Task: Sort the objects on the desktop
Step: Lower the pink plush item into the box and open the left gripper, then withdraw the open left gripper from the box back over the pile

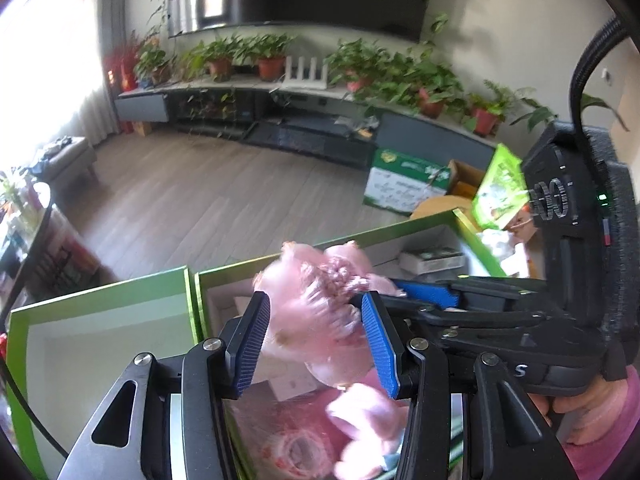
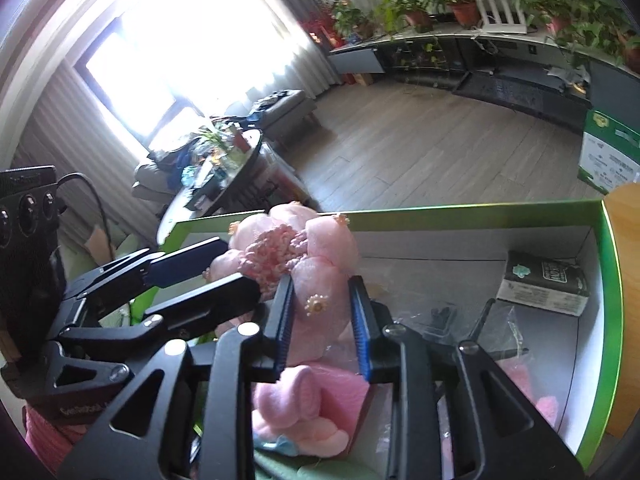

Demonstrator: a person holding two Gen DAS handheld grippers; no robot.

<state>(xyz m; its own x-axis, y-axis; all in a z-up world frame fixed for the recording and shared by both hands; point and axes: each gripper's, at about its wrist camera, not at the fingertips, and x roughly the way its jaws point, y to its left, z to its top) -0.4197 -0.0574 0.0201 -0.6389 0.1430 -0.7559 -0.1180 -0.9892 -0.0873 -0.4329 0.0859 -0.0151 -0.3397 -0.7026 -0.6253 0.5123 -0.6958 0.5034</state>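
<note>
Tearing of the pink flower point(image 2: 316, 276) is risked if the two tongs are pulled apart, since it is clamped by both. Left tongs point(image 1: 316, 336) grip its middle; right tongs point(image 2: 322, 320), seen at 3 o'clock, pinch a petal. It is held above the green box point(image 2: 612, 280).

Pink fabric flower point(image 2: 304, 268) with beaded centre and small daisy trims, held up between both sets of jaws over an open green-rimmed white box point(image 2: 612, 320) containing a small dark packet point(image 2: 544, 284), clear plastic wrap and pink rolled cloth point(image 2: 296, 400).
</note>
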